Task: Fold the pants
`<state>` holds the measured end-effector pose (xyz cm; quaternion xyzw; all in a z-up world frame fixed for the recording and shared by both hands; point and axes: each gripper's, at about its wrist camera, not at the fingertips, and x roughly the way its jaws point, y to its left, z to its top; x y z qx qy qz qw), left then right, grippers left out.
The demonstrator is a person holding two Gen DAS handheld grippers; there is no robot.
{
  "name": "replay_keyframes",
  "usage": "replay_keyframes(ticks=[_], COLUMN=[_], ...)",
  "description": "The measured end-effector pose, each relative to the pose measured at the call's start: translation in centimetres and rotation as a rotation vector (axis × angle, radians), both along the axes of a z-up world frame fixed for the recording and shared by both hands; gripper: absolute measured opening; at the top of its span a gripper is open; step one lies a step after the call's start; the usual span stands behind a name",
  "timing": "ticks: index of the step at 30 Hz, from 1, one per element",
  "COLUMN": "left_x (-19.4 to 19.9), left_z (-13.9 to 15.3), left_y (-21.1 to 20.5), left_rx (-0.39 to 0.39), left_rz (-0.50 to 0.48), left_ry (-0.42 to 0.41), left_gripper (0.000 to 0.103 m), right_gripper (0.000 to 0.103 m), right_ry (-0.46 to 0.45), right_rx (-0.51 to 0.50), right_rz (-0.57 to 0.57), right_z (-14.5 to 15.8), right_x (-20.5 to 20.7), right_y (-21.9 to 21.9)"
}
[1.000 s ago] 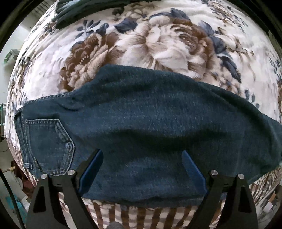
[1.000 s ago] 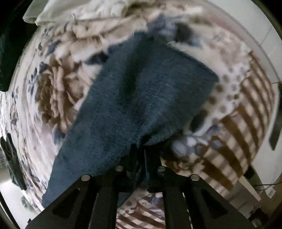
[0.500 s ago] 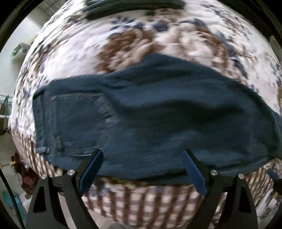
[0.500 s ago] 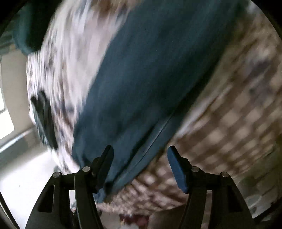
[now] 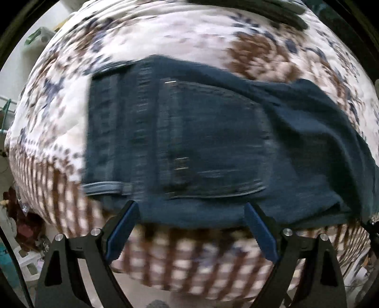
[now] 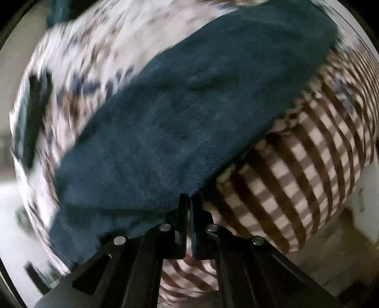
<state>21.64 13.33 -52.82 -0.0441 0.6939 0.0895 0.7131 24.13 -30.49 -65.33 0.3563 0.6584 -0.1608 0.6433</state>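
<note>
Dark blue jeans [image 5: 213, 147] lie flat on a floral blanket, waistband and back pocket toward the left in the left wrist view. My left gripper [image 5: 189, 213] is open and empty, its blue pads at the near edge of the jeans by the waist. In the right wrist view the jeans leg [image 6: 189, 106] runs diagonally up to the right. My right gripper [image 6: 188, 201] is shut at the near edge of the leg; the view is blurred, and the fabric edge seems pinched between the fingers.
The floral blanket [image 5: 165, 42] covers the bed, with a brown checked border [image 5: 180, 260] hanging over the near edge [image 6: 308, 165]. Another dark garment [image 5: 260, 9] lies at the far side. Floor and clutter show at the lower left [image 5: 19, 237].
My left gripper has moved left along the jeans from mid-leg to the waist and pocket, staying open. My right gripper opened half a second ago and has shut again at the leg's edge.
</note>
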Motion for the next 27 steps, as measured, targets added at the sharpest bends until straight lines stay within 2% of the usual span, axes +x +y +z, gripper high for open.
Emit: replay_keyframes(ticks=[2,4,6,7,8,10,13,15,16,17,18,19,20,23,27], left_x=[-0.3,-0.5,-0.3,-0.2,0.0,0.8,2.3,2.9,3.0,3.1,3.1,3.3,3.4,2.7,4.0], left_z=[0.1,0.6,0.8,0.8,0.8,0.4,-1.5,-2.9,-3.4,-3.7,-3.7,-3.3,-3.2,-2.2,-0.3], left_y=[2.0,4.8,7.8,8.9,9.9,12.2,14.0,14.0,13.4,13.2,12.8,12.4,12.6,12.8,13.2], left_rx=[-0.001,-0.015,-0.042,-0.066,-0.087,-0.152,-0.257,-0.287,-0.285,-0.282,-0.268,-0.233,-0.201,-0.196,-0.168], left_rz=[0.024,0.081,0.147,0.187,0.221,0.284,0.307,0.294,0.287,0.279,0.258,0.241,0.22,0.215,0.196], left_ry=[0.006,-0.007,-0.024,-0.025,-0.024,-0.032,-0.009,0.012,0.008,0.0,-0.017,-0.028,-0.035,-0.05,-0.09], left_gripper=[0.091,0.091,0.091,0.091,0.091,0.091,0.091,0.091,0.088,0.076,0.068,0.042,0.033,0.023,0.019], right_gripper=[0.003,0.006,0.028,0.048,0.055,0.055,0.055,0.055,0.048,0.027,0.016,0.011,0.007,0.005,0.005], right_ry=[0.026,-0.005,-0.039,-0.036,-0.027,-0.011,0.016,-0.002,-0.026,-0.042,-0.052,-0.058,-0.067,-0.077,-0.085], right_rx=[0.111,0.197,0.253,0.275,0.284,0.317,0.35,0.362,0.344,0.297,0.274,0.264,0.257,0.257,0.263], right_rz=[-0.048,-0.11,-0.134,-0.142,-0.148,-0.147,-0.16,-0.176,-0.178,-0.172,-0.163,-0.155,-0.161,-0.154,-0.088], right_z=[-0.8,-0.2,-0.1,-0.3,-0.5,-1.6,-3.8,-4.9,-5.1,-5.1,-5.2,-5.3,-5.2,-4.0,-2.0], right_x=[0.6,1.2,1.5,1.8,2.0,2.3,2.2,2.9,2.9,3.1,3.1,3.1,2.8,1.4,0.1], right_y=[0.9,2.6,4.7,6.2,7.4,9.6,11.4,12.4,12.8,13.3,13.2,13.3,13.5,13.1,14.2])
